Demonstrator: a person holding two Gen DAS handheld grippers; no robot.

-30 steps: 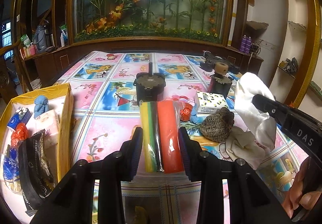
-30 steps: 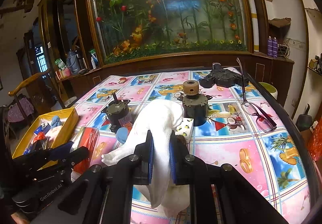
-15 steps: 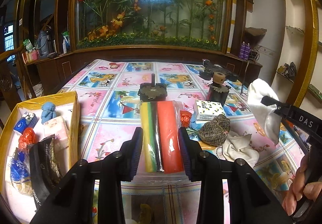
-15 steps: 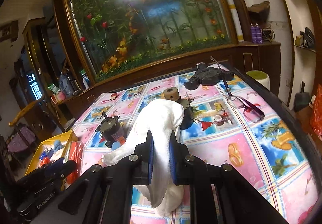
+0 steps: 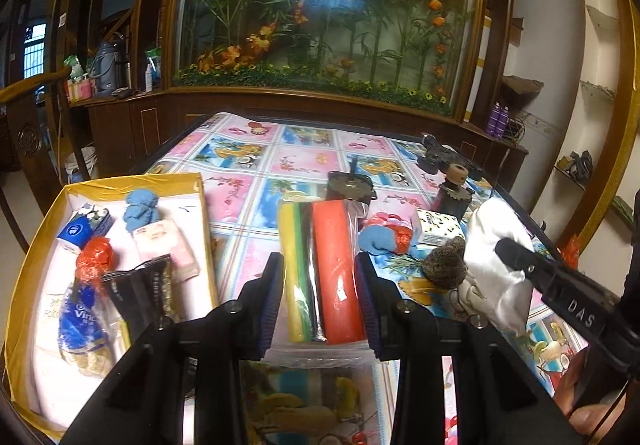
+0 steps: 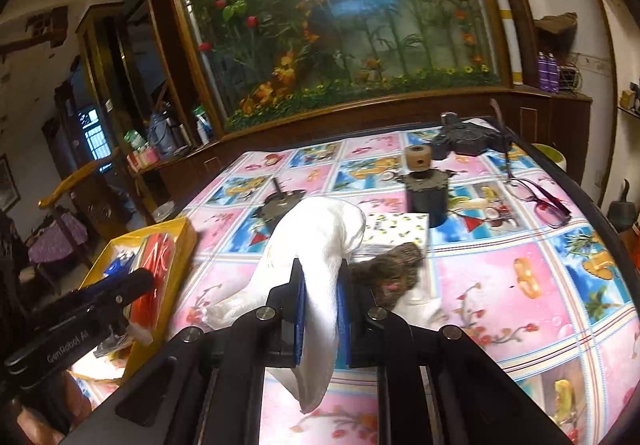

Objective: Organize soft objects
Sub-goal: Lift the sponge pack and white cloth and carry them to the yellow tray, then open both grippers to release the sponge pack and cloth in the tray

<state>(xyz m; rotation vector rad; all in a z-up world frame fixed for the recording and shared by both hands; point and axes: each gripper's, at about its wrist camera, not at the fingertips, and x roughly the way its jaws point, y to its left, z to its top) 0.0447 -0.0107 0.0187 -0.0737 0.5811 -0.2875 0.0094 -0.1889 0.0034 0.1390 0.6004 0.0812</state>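
My left gripper (image 5: 320,273) is shut on a clear bag of coloured foam sheets (image 5: 322,269), yellow, green, black and red, held above the table near the yellow box (image 5: 104,183). The box (image 6: 182,231) holds several soft things. My right gripper (image 6: 322,283) is shut on a white cloth (image 6: 320,241), lifted off the table; it also shows in the left wrist view (image 5: 494,265). A knitted brown pouch (image 6: 390,271), a blue toy (image 5: 378,239) and a pale cloth (image 5: 466,295) lie on the table.
Two dark motors (image 6: 424,191) (image 5: 350,185), a patterned tissue box (image 6: 396,231), glasses (image 6: 544,201) and a black gadget (image 6: 466,141) stand on the patterned tablecloth (image 6: 500,281). A flower display case backs the table. A wooden chair (image 6: 76,189) stands at the left.
My left gripper has carried the foam bag left, nearer the yellow box. My right gripper has moved left with the white cloth, over the knitted pouch.
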